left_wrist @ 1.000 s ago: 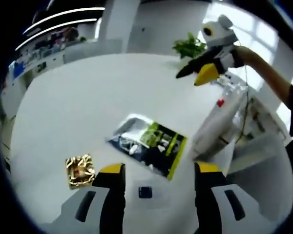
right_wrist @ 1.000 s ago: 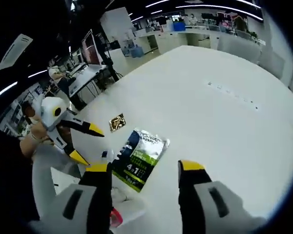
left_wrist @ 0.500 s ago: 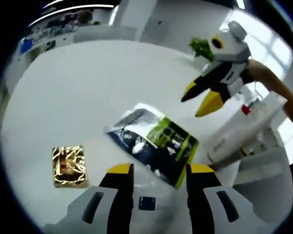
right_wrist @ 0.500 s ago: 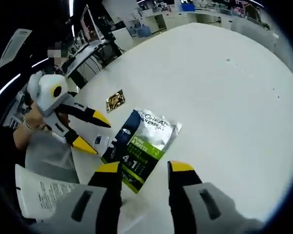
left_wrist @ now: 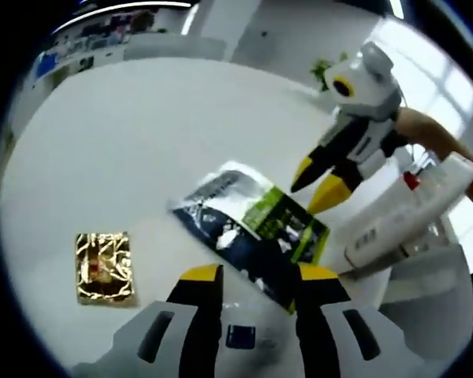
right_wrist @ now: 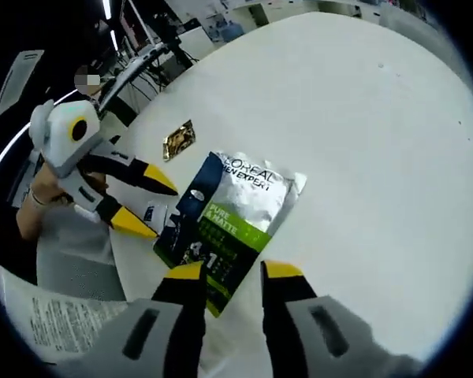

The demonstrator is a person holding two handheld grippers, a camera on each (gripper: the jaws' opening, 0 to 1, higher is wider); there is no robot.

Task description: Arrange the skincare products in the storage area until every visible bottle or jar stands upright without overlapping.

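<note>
A flat sachet (right_wrist: pixel 235 224), silver at one end and dark blue with a lime-green panel at the other, lies flat on the white worktop (right_wrist: pixel 363 134) just ahead of both hand-held grippers; in the left gripper view the same sachet (left_wrist: pixel 252 228) lies just beyond that view's own jaws. A small gold foil packet (left_wrist: pixel 104 266) lies flat on the worktop, apart from the sachet; in the right gripper view it (right_wrist: pixel 178 139) sits beyond the sachet's silver end. The left gripper view adds a white bottle (left_wrist: pixel 414 216) with a red mark near its top, tilted at the worktop's edge, beside the right hand-held gripper (left_wrist: pixel 315 185), and a green plant (left_wrist: pixel 325 71) at the far side of the worktop. The right gripper view adds a small blue packet (right_wrist: pixel 152 213) just beside the sachet's dark end and a printed white surface (right_wrist: pixel 51 319) at the lower left, too close to identify. The worktop is plain white; behind it lies an office space with strip lights and further desks. The left hand-held gripper (left_wrist: pixel 255 277) has its yellow-tipped jaws a narrow gap apart, holding nothing; seen from the other side (right_wrist: pixel 146 206), its jaws point toward the sachet's dark end, and a person's hand (right_wrist: pixel 51 201) grips its body. The right hand-held gripper (right_wrist: pixel 229 272) likewise has its jaws narrowly parted and empty, tips over the sachet's green panel; whether they touch it cannot be told.
</note>
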